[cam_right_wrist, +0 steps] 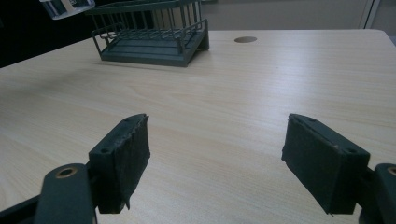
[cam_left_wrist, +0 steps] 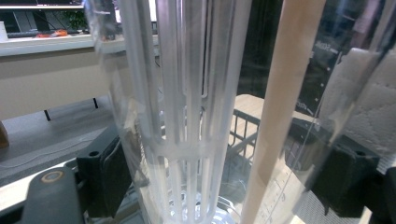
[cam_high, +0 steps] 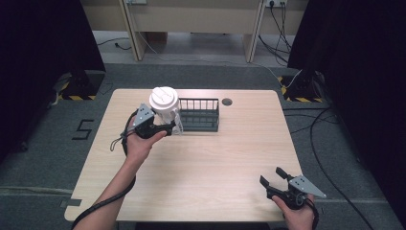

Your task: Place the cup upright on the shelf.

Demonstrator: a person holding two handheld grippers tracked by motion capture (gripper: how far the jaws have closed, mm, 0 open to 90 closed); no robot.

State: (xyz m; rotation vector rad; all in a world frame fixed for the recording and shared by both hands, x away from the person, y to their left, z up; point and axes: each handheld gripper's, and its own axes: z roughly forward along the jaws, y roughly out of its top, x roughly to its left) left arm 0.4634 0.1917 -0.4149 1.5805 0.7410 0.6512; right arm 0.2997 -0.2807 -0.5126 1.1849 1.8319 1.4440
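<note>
When seen from the high view, the left gripper pinches a clear cup with a white lid, just beside the left end of a dark wire basket on the wooden table. The right gripper rests spread apart near the front right edge. From the left gripper view, both jaws press on the cup walls. From the right gripper view, the jaws stand wide above the bare table, with the basket far ahead.

Clear white-lidded jug, upright, lifted beside wire rack.
</note>
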